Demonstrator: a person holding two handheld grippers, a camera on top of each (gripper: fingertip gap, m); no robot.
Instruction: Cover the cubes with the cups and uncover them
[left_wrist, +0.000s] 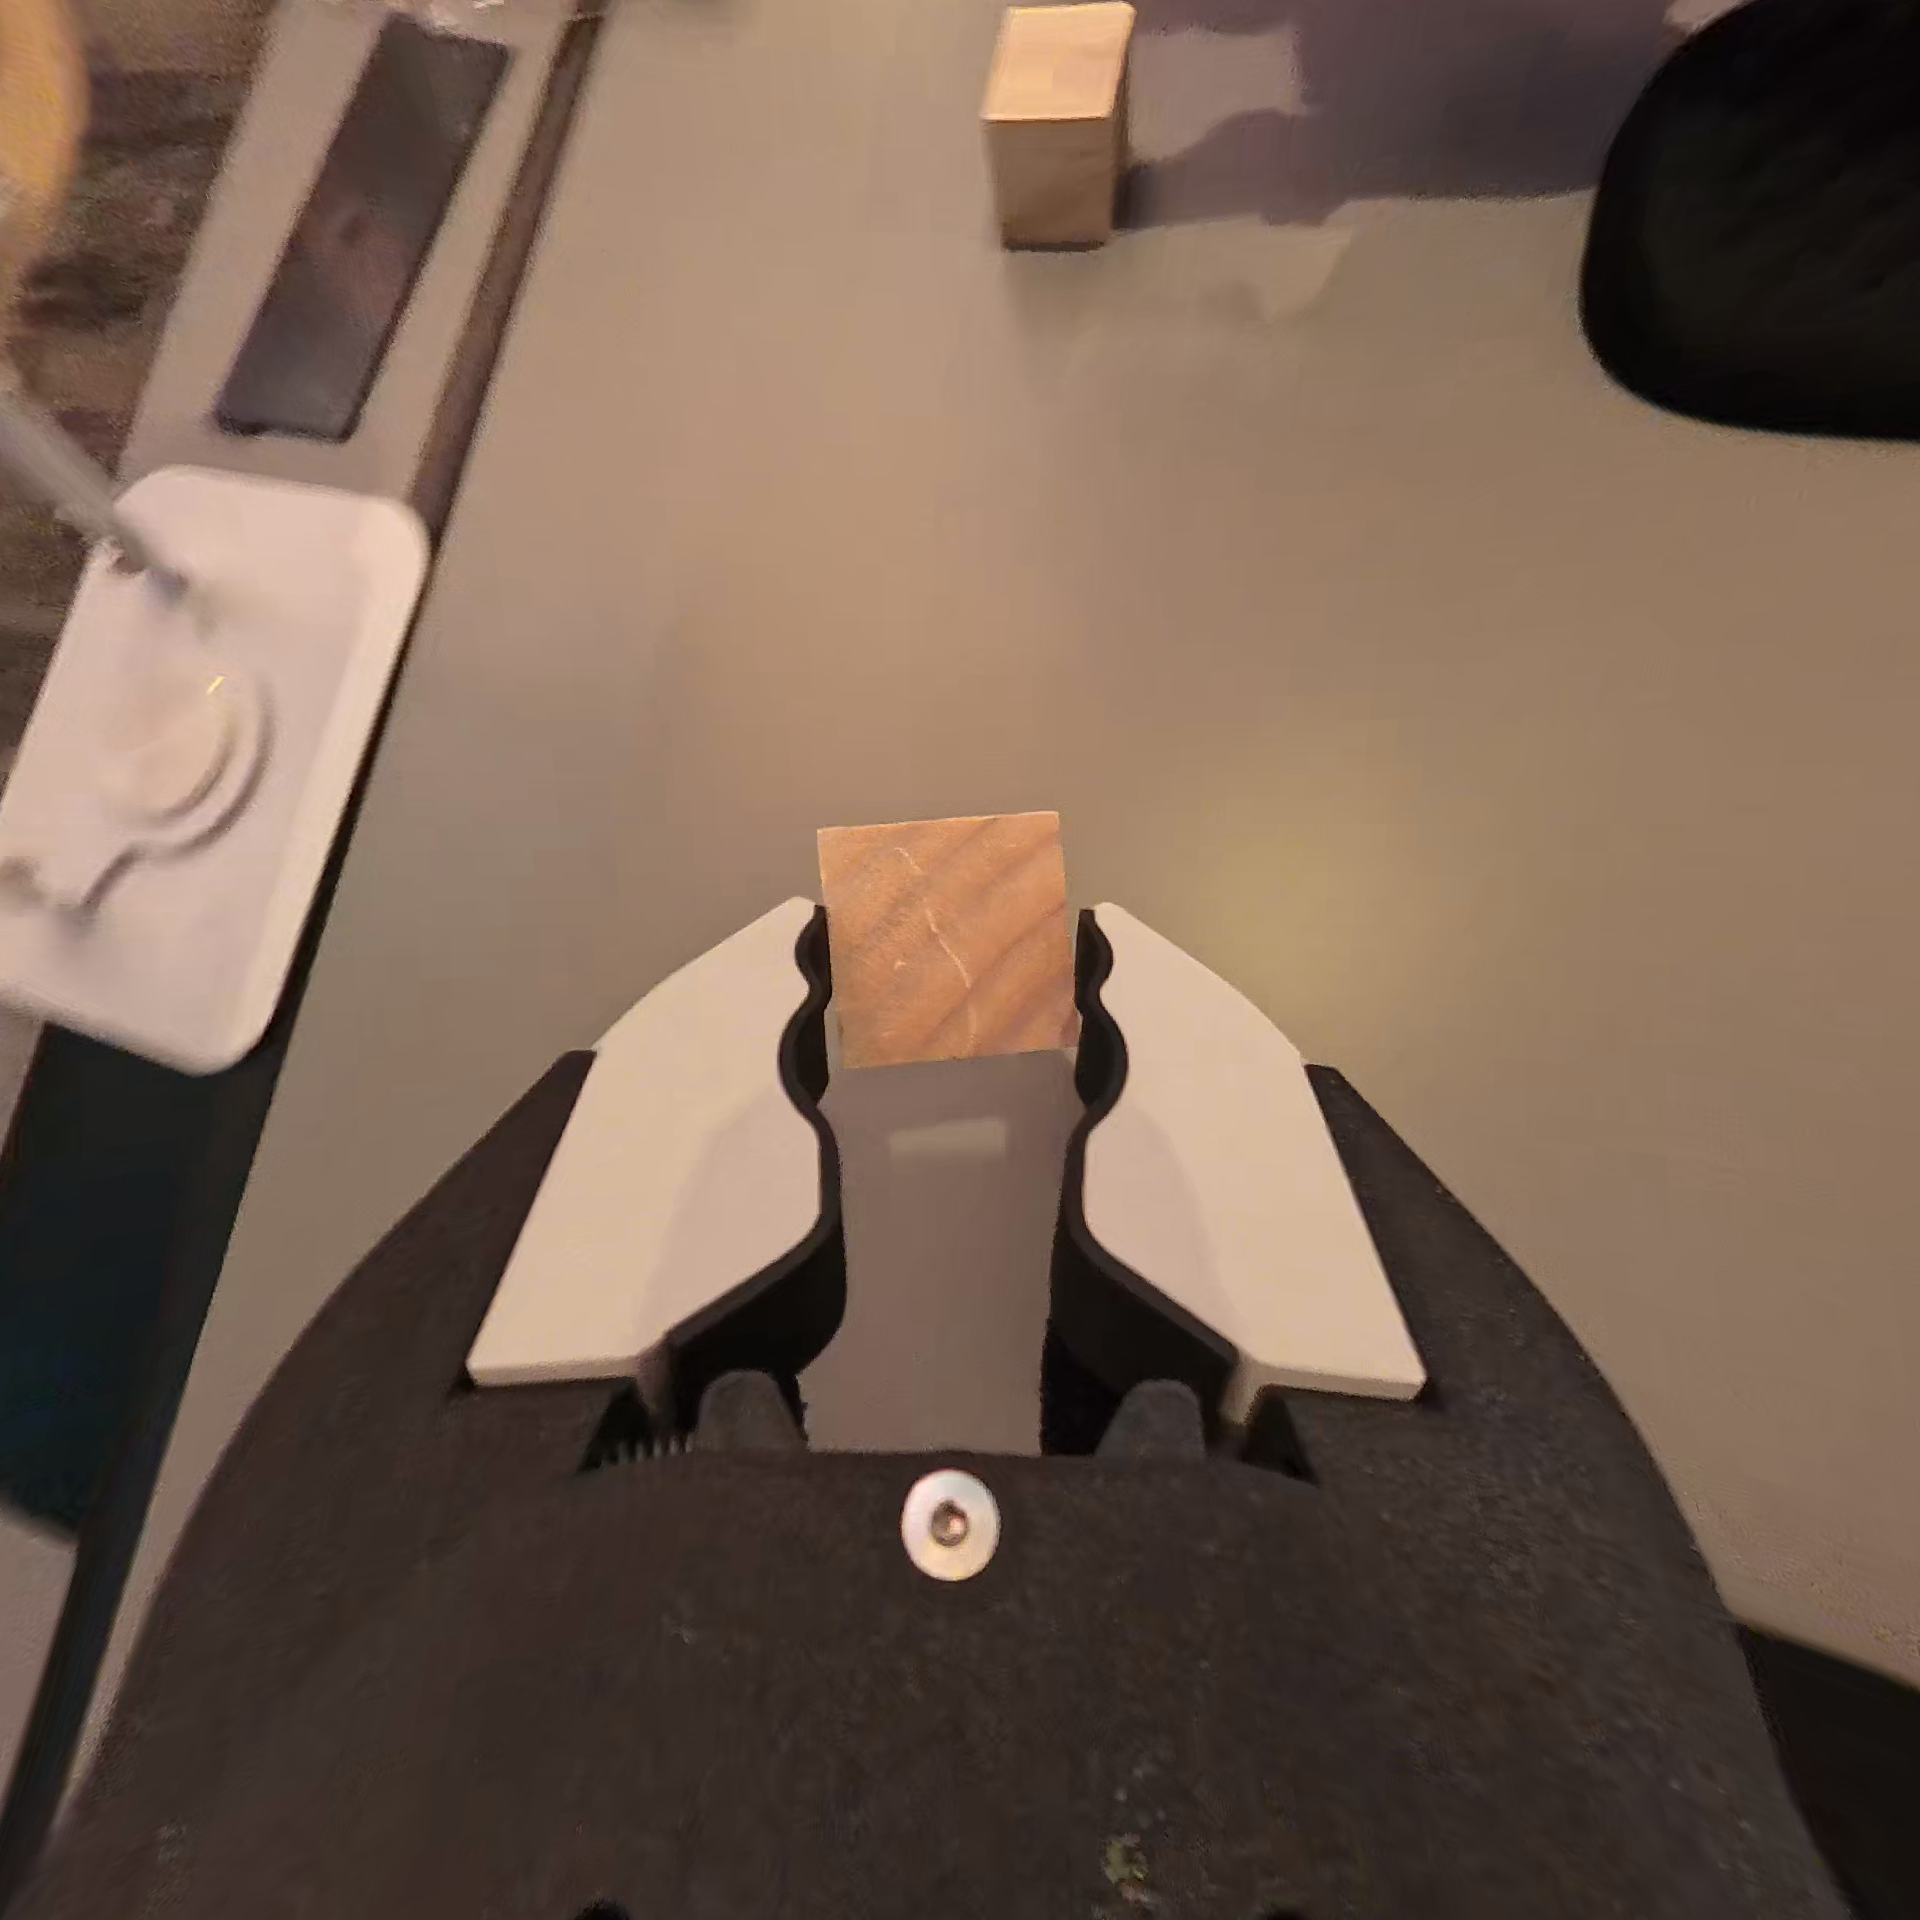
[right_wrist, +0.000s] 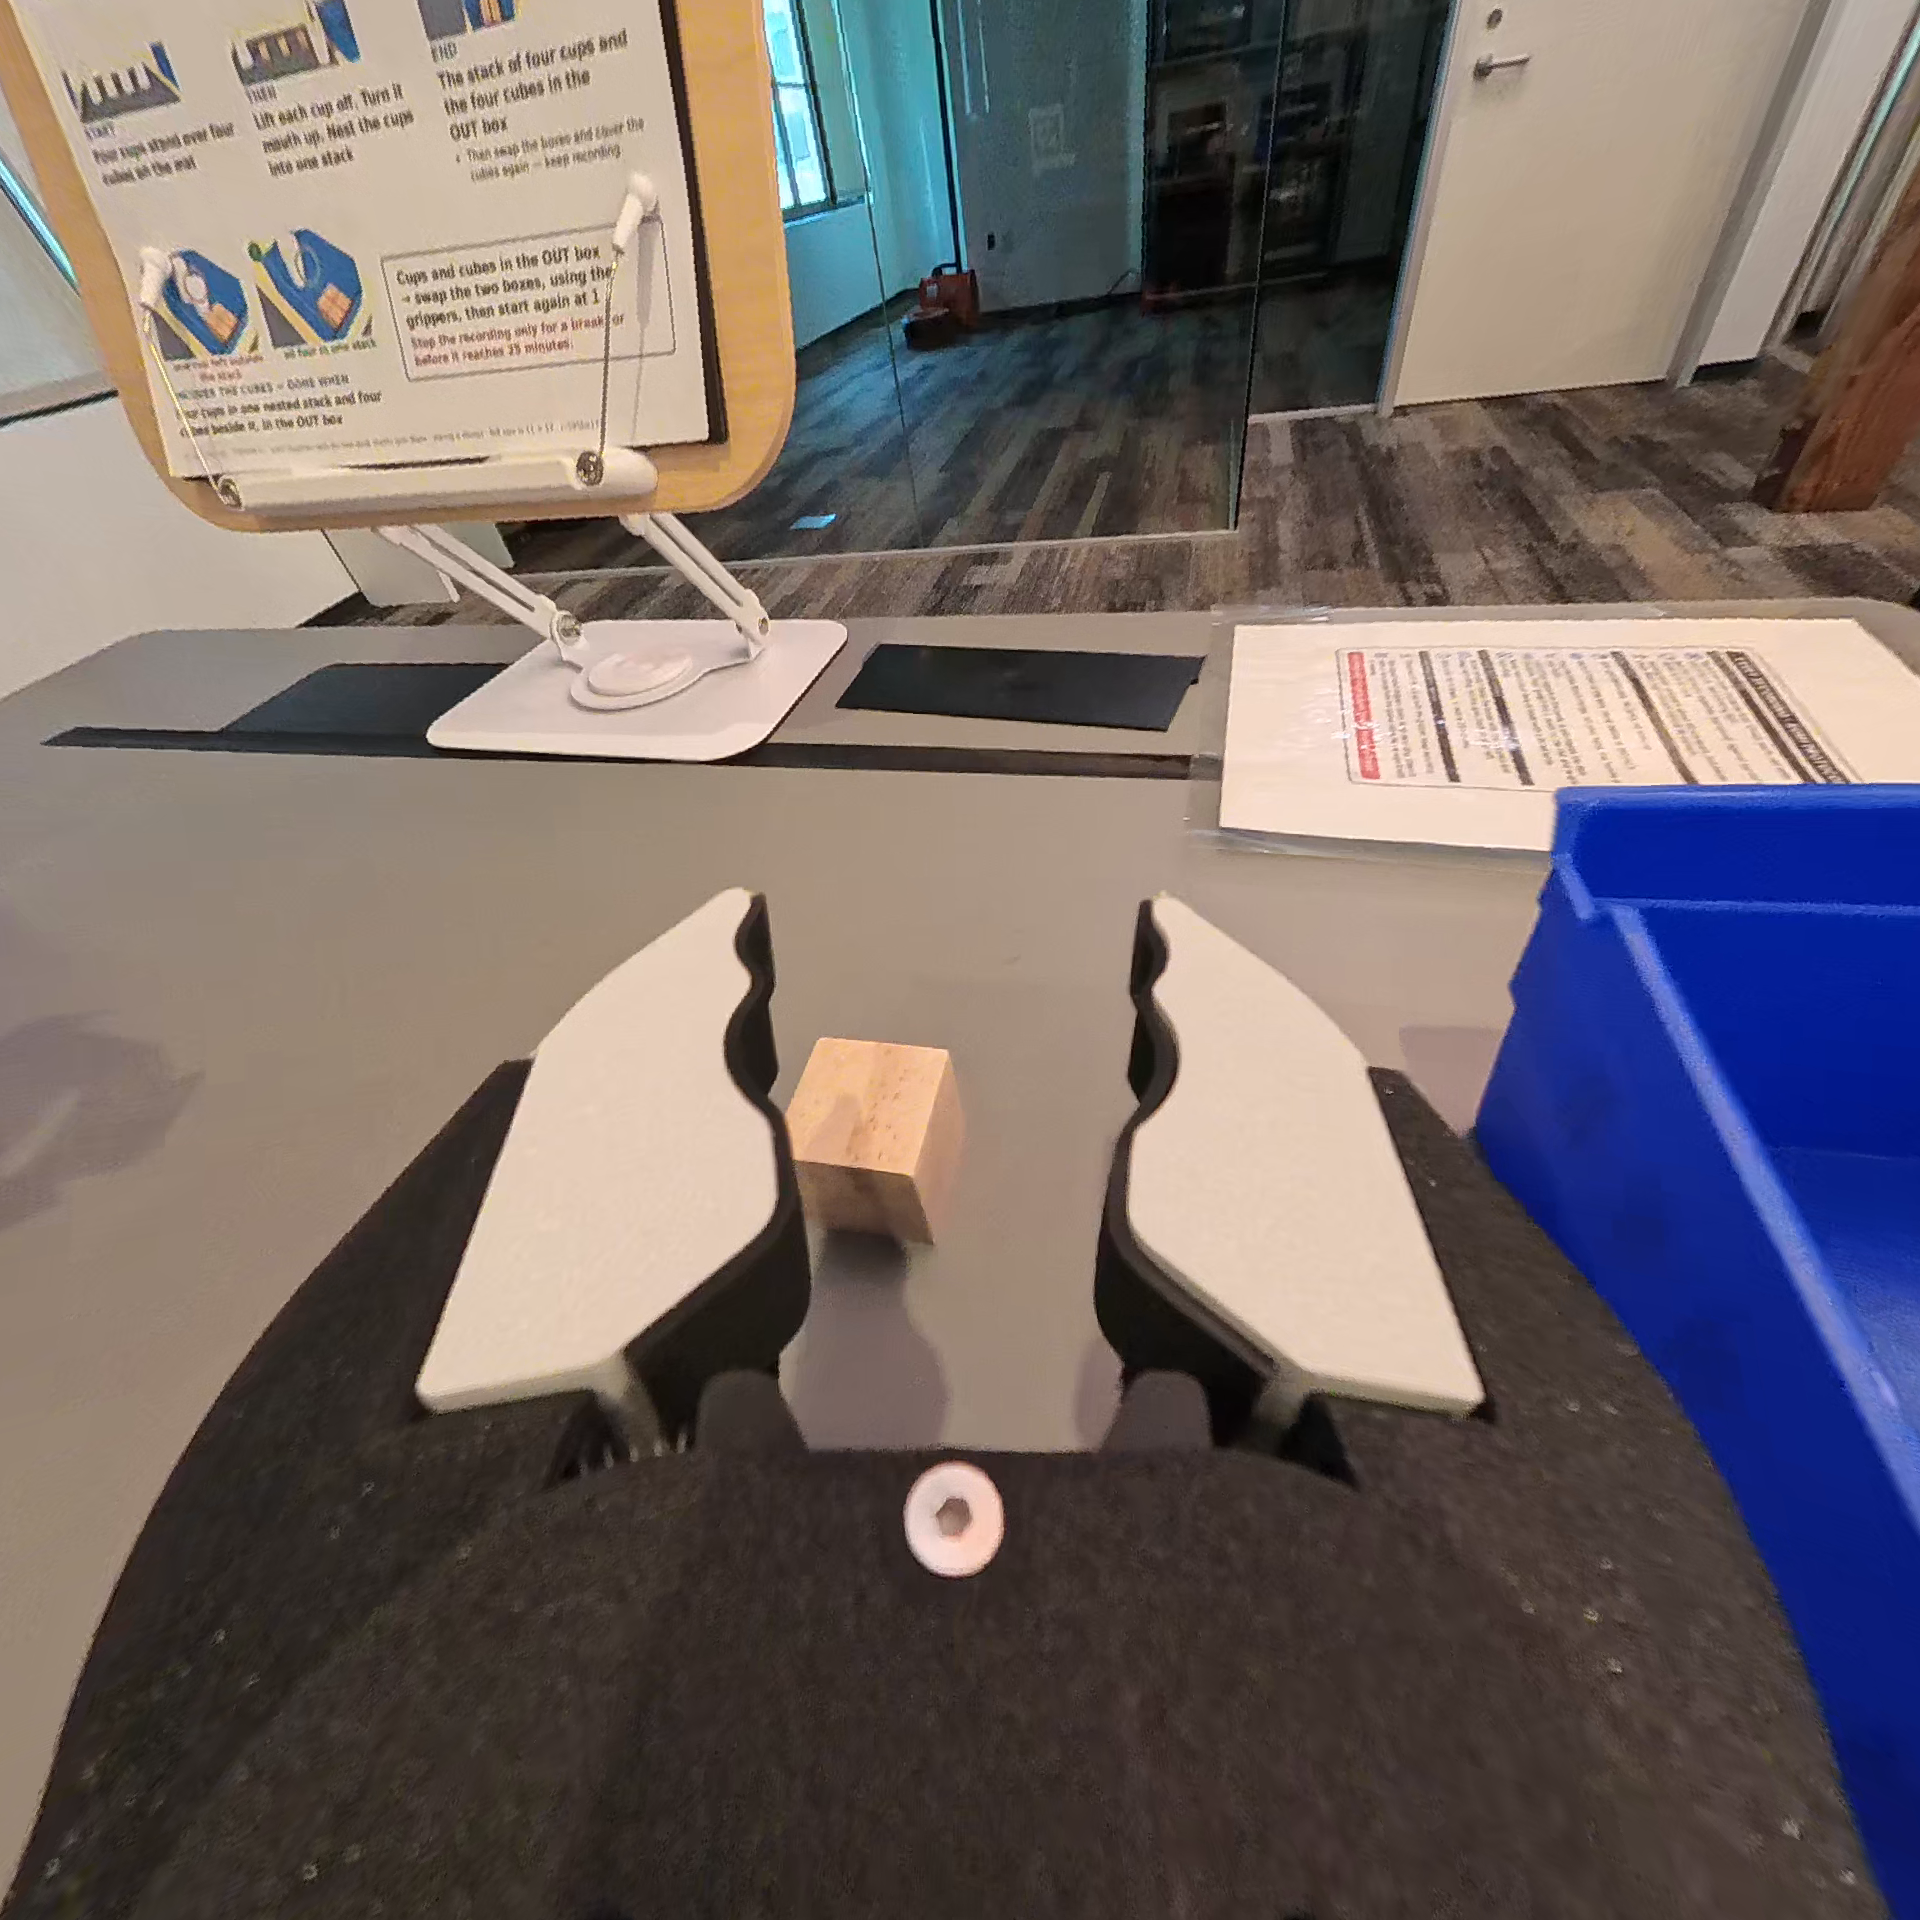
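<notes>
In the left wrist view my left gripper (left_wrist: 945, 925) is shut on a light wooden cube (left_wrist: 945, 966), which is pinched between the fingertips above the grey table (left_wrist: 1247, 675). A second wooden cube (left_wrist: 1055, 125) stands on the table farther ahead. In the right wrist view my right gripper (right_wrist: 951, 914) is open and low over the table. A wooden cube (right_wrist: 878, 1138) rests on the table between its fingers, close to the left finger (right_wrist: 644, 1122) and clear of the right one. No cup is in view.
A blue bin (right_wrist: 1714, 1143) stands just right of the right gripper. A white stand (right_wrist: 644, 696) with an instruction board and a laminated sheet (right_wrist: 1507, 727) are at the table's far edge. The stand's base (left_wrist: 197, 748) shows at left. A black shape (left_wrist: 1766, 208) is at top right.
</notes>
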